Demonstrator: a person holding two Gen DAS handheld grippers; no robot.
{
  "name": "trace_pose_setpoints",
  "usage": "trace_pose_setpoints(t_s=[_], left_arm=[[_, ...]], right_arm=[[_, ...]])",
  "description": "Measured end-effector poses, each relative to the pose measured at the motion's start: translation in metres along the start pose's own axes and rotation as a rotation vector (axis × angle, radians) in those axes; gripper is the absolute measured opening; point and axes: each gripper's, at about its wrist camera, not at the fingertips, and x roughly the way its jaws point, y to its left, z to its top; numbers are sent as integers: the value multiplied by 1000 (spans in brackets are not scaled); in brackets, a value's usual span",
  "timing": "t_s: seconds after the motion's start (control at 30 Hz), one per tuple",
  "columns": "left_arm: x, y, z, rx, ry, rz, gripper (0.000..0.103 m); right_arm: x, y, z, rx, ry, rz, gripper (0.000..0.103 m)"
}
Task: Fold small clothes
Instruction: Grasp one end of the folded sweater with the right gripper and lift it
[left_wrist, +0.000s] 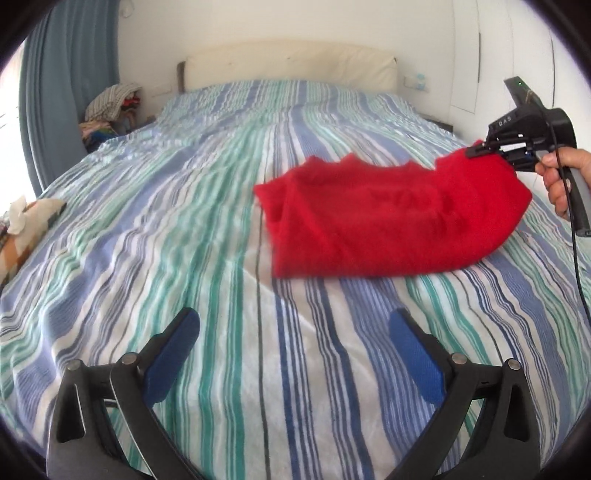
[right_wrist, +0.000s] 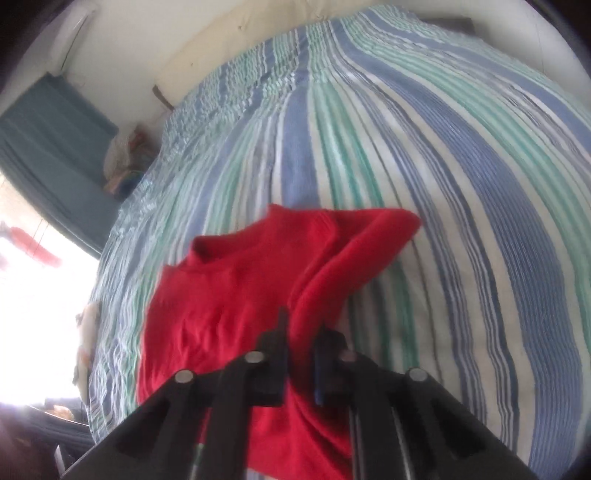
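Right wrist view: your right gripper (right_wrist: 301, 341) pinches the red sweater's (right_wrist: 236, 302) near-right edge, lifted over the striped bed (right_wrist: 461, 184).
Carry it across evenly; your left gripper (left_wrist: 293, 328) hovers with fingers spread, empty.

The garment (left_wrist: 388, 218) was solid bright red. The bedspread (left_wrist: 184, 229) carried lengthwise stripes of blue, teal green, white and thin dark lines. The left claw (left_wrist: 293, 354) had blue pads (left_wrist: 170, 358) on black arms; the right claw (right_wrist: 301, 343) was black with a blue pad edge. The headboard (left_wrist: 291, 66) was cream, the curtain (left_wrist: 55, 92) dull blue, the walls (left_wrist: 147, 44) white.
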Motion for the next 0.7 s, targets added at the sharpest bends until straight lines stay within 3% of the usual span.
trace_pose_setpoints(t_s=[0.17,0.27,0.37,0.4,0.47,0.5,0.6,0.67,0.7], left_arm=[[0,32,5,-103,-9,37,102],[0,58,2,-193,3,63,102],[2,82,-2,-282,14,74,102],[3,89,-3,-309,18,79,102],[3,100,-7,-360,26,77,102],[3,105,-8,-383,28,71,102],[1,115,-9,-442,32,26,102],[2,118,-8,-475,35,-8,102],[2,118,-8,-487,35,-24,102]], right_arm=[[22,126,10,-152,44,30,10],[61,187,-6,-238,74,41,10],[101,224,-33,-275,101,57,13],[116,232,-41,-283,124,86,24],[143,234,-56,-234,260,264,50],[147,232,-60,-190,299,346,53],[118,226,-58,-196,247,442,53],[90,214,-51,-224,171,422,53],[77,207,-48,-255,130,371,53]])
